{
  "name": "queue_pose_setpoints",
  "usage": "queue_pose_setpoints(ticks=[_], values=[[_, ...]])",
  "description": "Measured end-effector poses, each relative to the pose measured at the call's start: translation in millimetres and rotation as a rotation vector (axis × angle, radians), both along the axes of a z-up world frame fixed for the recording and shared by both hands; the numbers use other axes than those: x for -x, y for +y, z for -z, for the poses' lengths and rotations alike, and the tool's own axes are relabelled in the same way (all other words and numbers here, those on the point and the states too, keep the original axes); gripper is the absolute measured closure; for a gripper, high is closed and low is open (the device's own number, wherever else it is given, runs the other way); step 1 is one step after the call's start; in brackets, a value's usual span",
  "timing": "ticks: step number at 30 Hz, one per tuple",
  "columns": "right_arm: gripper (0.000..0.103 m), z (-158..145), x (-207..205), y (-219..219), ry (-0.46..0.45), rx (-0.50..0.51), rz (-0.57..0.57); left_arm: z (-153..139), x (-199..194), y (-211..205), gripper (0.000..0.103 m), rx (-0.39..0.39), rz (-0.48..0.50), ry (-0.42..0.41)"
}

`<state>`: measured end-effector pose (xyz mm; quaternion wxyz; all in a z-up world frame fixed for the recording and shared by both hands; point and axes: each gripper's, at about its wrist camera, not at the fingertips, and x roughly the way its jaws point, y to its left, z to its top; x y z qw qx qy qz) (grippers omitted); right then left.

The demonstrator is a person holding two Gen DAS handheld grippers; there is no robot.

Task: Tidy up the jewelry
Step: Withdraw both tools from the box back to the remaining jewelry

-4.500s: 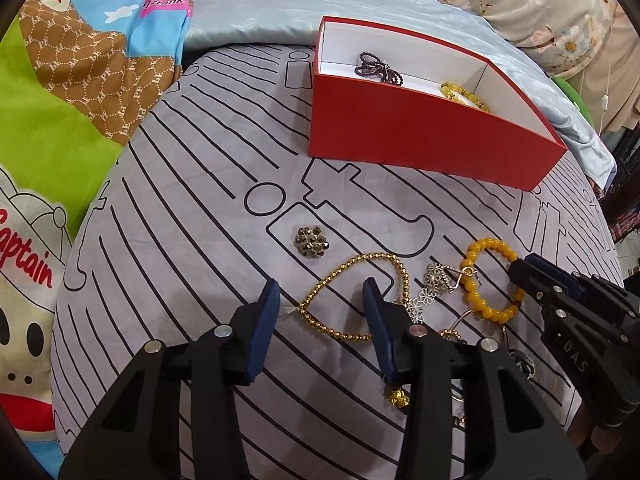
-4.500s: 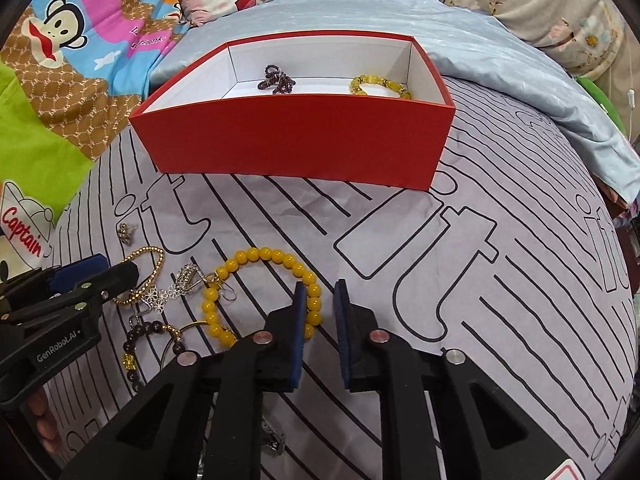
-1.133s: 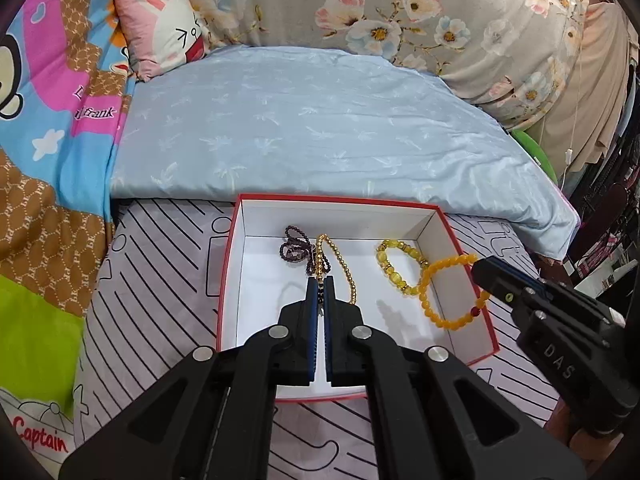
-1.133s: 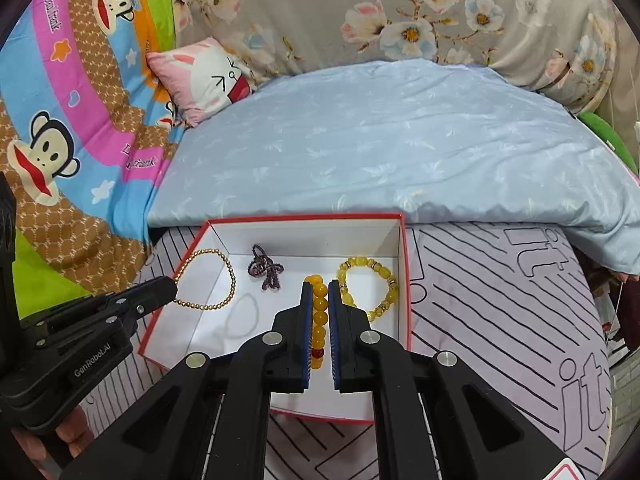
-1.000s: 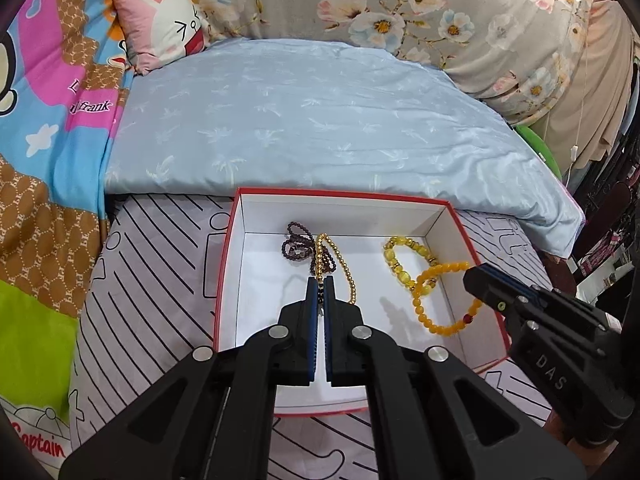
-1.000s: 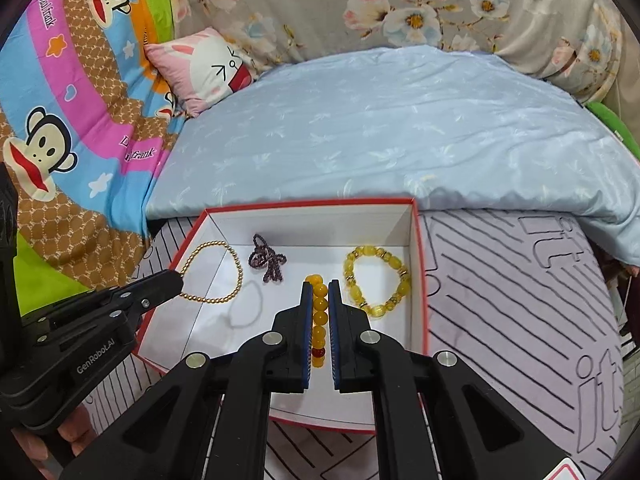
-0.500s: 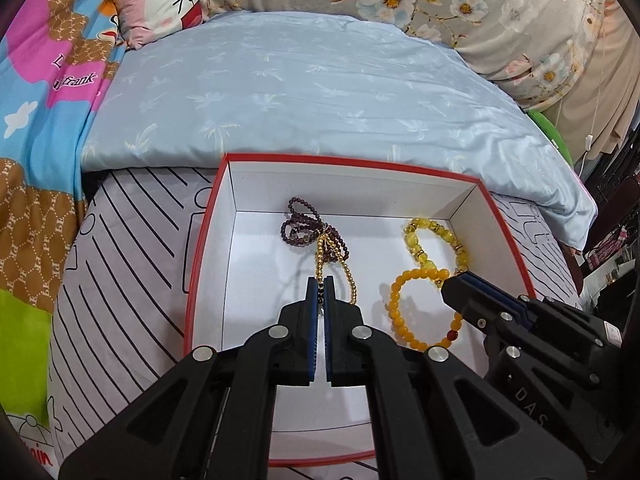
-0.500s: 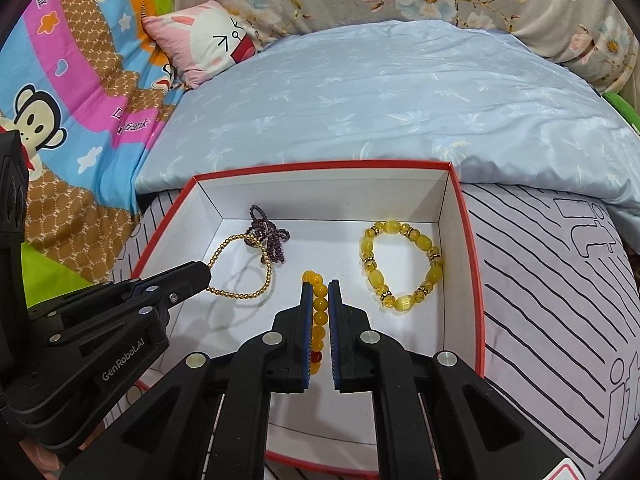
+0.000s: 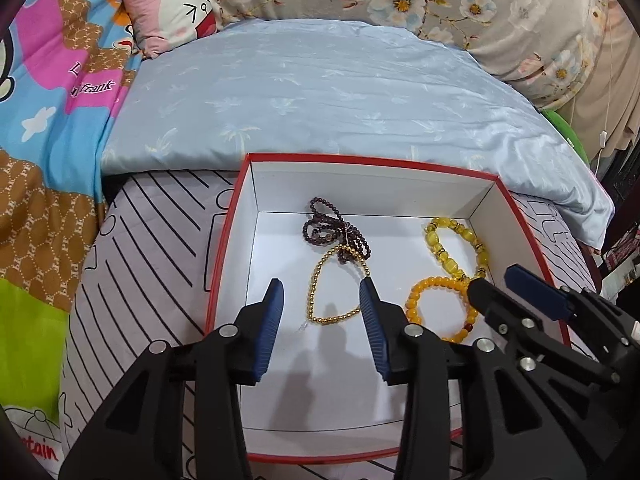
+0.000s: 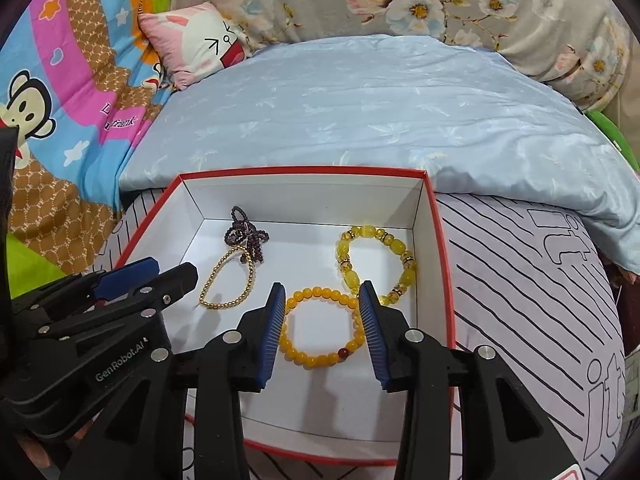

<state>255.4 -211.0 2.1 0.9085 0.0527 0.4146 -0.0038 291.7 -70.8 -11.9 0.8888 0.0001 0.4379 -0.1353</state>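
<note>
A red box [image 9: 224, 248] with a white inside lies on the bed. My left gripper [image 9: 320, 292] hovers over it, its jaws opening. The gold bead bracelet [image 9: 313, 296] lies loose on the box floor below the gap, overlapping a dark purple bead string [image 9: 332, 232]. Over the right half of the box [image 10: 440, 248], my right gripper [image 10: 322, 292] is also opening its jaws. The orange bead bracelet [image 10: 304, 356] lies flat beneath them, free of the pads. A chunky yellow bracelet [image 10: 352, 276] rests beside it. Each gripper shows in the other's view, the right gripper [image 9: 494, 280] and the left gripper [image 10: 172, 268].
The box sits on a grey sheet with black line print [image 10: 520, 288]. Behind it lies a light blue quilt [image 9: 340, 92], with a pink pillow [image 9: 168, 4] at the back left. A bright cartoon blanket [image 10: 60, 92] covers the left side.
Both grippers were shut on their bracelets, which dangled into the box. Now both jaws stand apart and the gold and orange bracelets lie flat on the box floor.
</note>
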Motion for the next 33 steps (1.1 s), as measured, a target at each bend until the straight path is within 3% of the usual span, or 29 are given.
queue_pose_setpoints(ticks=[19, 33], values=[[0.065, -34, 49, 6, -0.052, -0.016, -0.008, -22, 35, 7, 0.063, 0.007, -0.017, -0.012], [0.065, -40, 123, -2, -0.036, -0.018, 0.002, -33, 93, 35, 0.063, 0.023, -0.040, -0.006]])
